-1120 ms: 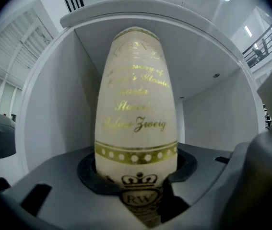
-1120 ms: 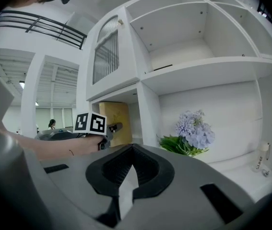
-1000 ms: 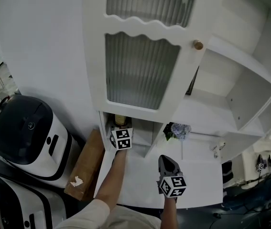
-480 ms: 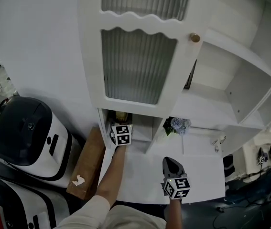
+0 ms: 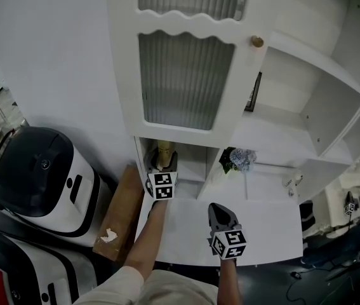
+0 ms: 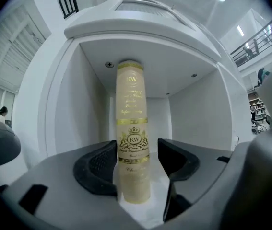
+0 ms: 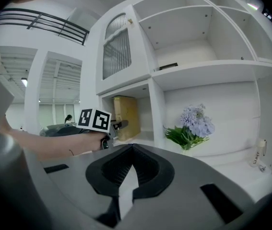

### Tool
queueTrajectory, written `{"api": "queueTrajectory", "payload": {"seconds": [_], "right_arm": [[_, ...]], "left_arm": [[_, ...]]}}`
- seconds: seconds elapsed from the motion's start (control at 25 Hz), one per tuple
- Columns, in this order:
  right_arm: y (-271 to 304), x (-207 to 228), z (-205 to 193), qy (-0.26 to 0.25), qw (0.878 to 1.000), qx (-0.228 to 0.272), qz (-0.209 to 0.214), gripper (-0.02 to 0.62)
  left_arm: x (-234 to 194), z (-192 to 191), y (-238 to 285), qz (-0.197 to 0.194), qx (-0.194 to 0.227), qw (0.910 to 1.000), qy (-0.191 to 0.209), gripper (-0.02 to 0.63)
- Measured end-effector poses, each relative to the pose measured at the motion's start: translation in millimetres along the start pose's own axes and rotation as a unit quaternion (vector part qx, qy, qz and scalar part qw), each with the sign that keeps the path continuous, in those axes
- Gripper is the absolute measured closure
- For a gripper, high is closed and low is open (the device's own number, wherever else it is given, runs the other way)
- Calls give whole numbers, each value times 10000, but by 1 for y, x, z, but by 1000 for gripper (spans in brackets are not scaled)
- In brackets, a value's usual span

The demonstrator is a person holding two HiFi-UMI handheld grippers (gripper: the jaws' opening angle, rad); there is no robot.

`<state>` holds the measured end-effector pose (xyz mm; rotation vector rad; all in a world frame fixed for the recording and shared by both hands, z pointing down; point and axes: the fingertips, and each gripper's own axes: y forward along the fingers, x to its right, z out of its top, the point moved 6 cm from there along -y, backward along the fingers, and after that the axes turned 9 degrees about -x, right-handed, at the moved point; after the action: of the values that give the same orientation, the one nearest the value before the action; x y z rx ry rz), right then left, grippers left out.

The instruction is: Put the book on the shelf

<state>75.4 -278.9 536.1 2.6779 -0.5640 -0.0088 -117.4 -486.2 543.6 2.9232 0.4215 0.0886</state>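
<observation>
Standing mid-frame in a shelf cubby [image 6: 198, 119], one book [image 6: 132, 128] sits free between the left hand-held gripper's [image 6: 136, 153] jaws, which have just been opening; the right hand-held gripper [image 7: 132, 150] is closed, empty. The spine's small print is illegible.

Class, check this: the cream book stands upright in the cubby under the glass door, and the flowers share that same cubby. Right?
Not quite. The book stands upright there, but the flowers sit in the neighbouring compartment, across a divider. The right gripper view shows it.
</observation>
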Motion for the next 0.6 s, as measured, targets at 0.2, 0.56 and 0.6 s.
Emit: {"api": "queueTrajectory", "payload": {"seconds": [0.2,0.56,0.6], "right_arm": [[7,-10,1,85,9999,98,84,572],[23,-11,8,375,9988,301,96,571],[25,-12,9,383,9987,316,96,572]], "left_arm": [[0,6,-26,-86,73,9997,208,337],[-6,0,-82,-279,217,9991,242,337],[-7,1,-88,-321,226,9989,274,337]]}}
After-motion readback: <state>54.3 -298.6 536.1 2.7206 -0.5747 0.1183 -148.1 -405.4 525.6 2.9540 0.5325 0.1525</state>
